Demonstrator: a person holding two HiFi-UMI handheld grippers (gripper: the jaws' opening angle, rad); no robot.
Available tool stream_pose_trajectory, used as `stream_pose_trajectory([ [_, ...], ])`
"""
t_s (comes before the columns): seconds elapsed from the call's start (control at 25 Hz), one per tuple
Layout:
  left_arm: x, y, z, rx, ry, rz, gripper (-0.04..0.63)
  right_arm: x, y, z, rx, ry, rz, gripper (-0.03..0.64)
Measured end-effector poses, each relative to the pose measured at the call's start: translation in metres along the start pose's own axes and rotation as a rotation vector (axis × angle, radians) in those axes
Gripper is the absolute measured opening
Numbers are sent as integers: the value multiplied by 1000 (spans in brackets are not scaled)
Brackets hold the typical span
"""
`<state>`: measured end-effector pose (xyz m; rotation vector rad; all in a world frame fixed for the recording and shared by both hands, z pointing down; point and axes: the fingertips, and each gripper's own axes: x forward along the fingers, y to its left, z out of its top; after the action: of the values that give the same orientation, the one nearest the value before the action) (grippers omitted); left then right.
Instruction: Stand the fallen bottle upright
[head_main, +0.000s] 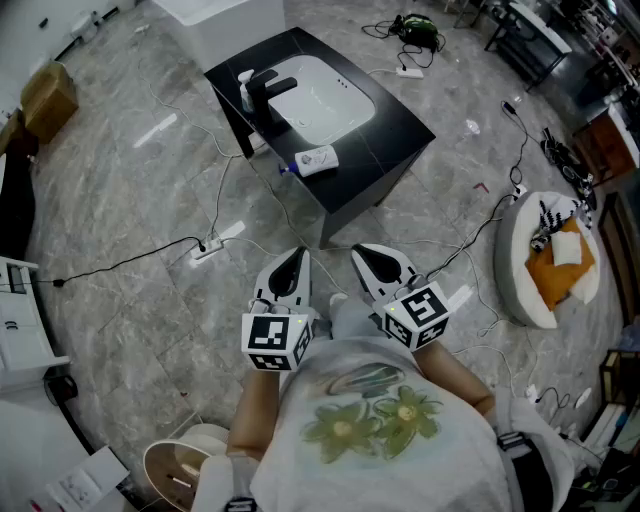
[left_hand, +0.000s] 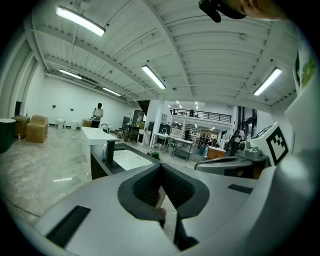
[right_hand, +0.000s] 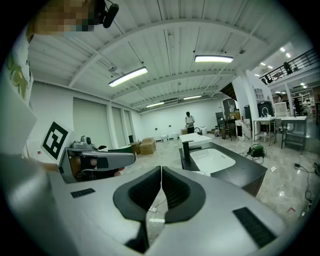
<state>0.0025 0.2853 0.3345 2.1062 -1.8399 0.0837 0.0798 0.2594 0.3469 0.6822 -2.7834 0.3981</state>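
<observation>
Ahead of the pale grey left gripper (head_main: 297, 258) and right gripper (head_main: 366, 255), both black-padded and bearing black-and-white square markers (head_main: 272, 338), are a black counter (head_main: 390, 130), white basin (head_main: 320, 100), black tap (head_main: 265, 85) and white, blue-tipped bottle (head_main: 318, 160). The floor (head_main: 130, 180) is grey, marble-veined.

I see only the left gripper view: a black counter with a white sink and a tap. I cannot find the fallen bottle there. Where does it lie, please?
Observer: In the head view the fallen bottle lies on its side on the black counter, near the edge closest to the person, in front of the sink.
Operator: Is the right gripper open?
Observer: No. The right gripper view shows the right gripper shut, nothing between its jaws.
Operator: Is anything on the way?
Observer: A power strip lies on the floor between the person and the counter.
</observation>
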Motion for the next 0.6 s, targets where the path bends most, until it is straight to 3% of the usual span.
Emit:
stream_pose_trajectory([
  [0.28, 15, 15, -13, 6, 17, 1, 18, 16, -9, -1, -3, -25, -9, 43],
  [0.6, 53, 28, -1, 8, 61, 15, 18, 28, -63, 14, 49, -39, -45, 43],
])
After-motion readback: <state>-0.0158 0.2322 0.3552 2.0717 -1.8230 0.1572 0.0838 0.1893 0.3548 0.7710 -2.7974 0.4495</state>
